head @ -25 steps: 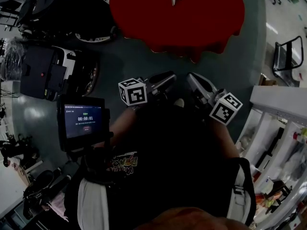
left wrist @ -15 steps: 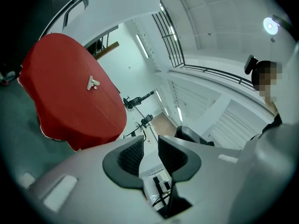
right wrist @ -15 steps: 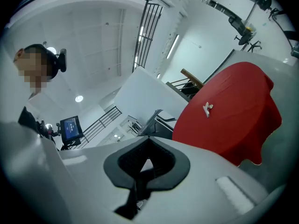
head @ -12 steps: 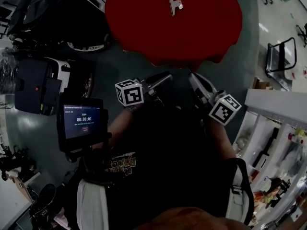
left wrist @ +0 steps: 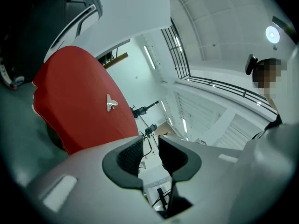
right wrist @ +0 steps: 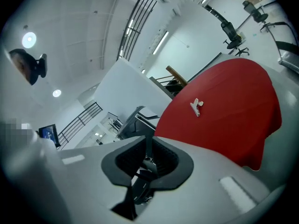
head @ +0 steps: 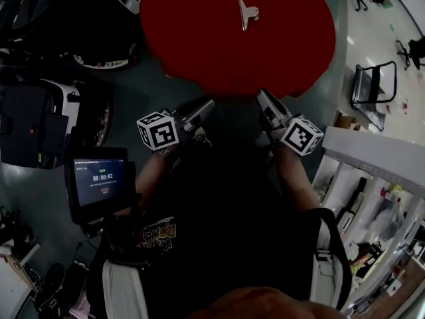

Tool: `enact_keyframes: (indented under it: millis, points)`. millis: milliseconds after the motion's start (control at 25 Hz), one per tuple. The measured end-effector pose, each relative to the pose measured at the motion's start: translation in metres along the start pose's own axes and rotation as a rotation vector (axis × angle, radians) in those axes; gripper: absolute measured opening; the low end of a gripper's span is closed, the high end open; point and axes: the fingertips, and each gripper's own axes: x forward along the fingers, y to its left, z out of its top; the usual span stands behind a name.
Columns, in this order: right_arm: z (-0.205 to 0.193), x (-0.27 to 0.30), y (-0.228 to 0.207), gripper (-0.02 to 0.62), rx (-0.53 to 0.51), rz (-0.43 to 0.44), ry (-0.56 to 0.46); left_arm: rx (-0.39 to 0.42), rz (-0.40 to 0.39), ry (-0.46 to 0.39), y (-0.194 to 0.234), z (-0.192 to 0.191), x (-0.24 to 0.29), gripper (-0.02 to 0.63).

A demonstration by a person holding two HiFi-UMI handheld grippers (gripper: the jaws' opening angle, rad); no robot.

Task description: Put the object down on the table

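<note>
A silver metal clip point(head: 248, 12) lies on the round red table point(head: 199, 45), far from both grippers. The clip also shows in the left gripper view point(left wrist: 110, 103) and in the right gripper view point(right wrist: 196, 107), small on the red cloth. My left gripper point(head: 207, 104) hovers just short of the table's near edge, its jaws apart point(left wrist: 150, 143) with nothing between them. My right gripper point(head: 261, 96) is level with it at the right. Its jaws point(right wrist: 147, 147) are opening, with a narrow gap and nothing held.
A small screen point(head: 99, 181) with a timer stands at the lower left. Dark equipment point(head: 26, 128) lies on the floor at the left. A black chair point(head: 368, 92) and white shelving point(head: 372, 155) stand at the right. The red cloth hangs over the table's edge point(head: 226, 88).
Both grippers have moved up in the head view, closer to the table's near edge. The clip has stayed where it lay on the cloth.
</note>
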Motion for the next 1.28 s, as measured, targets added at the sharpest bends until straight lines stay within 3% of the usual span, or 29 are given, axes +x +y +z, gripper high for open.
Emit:
enact_keyframes:
  millis: [320, 720, 1000, 1160, 1280]
  points:
    - [0.034, 0.069, -0.113, 0.055, 0.037, -0.174, 0.048, -0.062, 0.121, -0.152, 0.042, 0.022, -0.050, 0.114]
    - [0.139, 0.175, -0.256, 0.066, 0.088, -0.338, 0.036, -0.077, 0.233, -0.270, 0.060, 0.055, -0.025, 0.115]
    - [0.160, 0.257, -0.308, 0.103, 0.066, -0.312, 0.172, -0.164, 0.361, -0.378, 0.083, 0.061, -0.009, 0.115]
    - [0.160, 0.287, -0.332, 0.104, 0.052, -0.311, 0.259, -0.173, 0.415, -0.382, 0.081, 0.066, 0.012, 0.115]
    - [0.162, 0.298, -0.343, 0.123, 0.097, -0.289, 0.272, -0.173, 0.463, -0.399, 0.083, 0.073, 0.013, 0.115]
